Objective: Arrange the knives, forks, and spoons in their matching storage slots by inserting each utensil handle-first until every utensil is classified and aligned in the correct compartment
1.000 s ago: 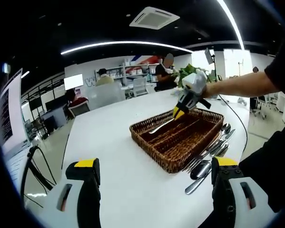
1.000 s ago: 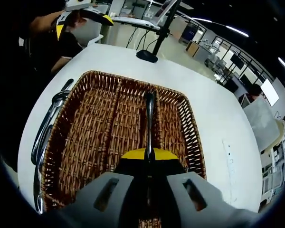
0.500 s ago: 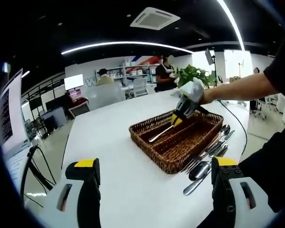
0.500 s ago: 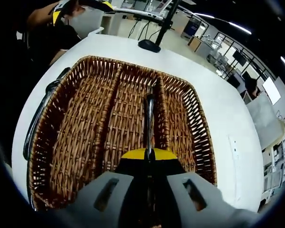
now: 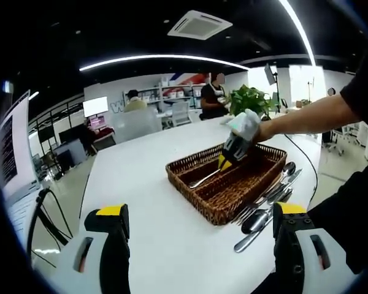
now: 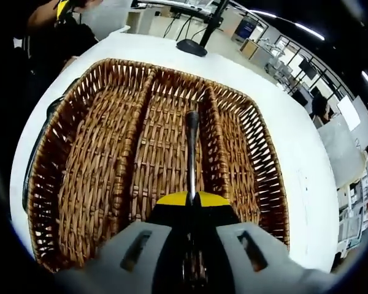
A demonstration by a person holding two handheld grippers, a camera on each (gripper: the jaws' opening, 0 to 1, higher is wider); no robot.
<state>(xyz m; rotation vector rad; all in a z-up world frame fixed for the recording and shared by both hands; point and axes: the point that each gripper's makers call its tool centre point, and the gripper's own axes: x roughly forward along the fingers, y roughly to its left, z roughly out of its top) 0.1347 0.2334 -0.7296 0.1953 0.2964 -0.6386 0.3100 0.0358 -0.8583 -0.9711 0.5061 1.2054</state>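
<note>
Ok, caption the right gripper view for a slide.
Right gripper lowers a utensil, handle first, over the middle compartment of a three-slot wicker basket on a white table.

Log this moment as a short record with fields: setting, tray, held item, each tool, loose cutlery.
setting: white table in an open office
tray: wicker basket, three long compartments, all bare
held item: utensil, handle pointing forward over the middle compartment, near the right-hand divider
right tool: shut on the utensil, poised over the basket
left tool: open, holding nothing, back from the basket
loose cutlery: pile of utensils on the table beside the basket's long side; types too small to tell
</note>
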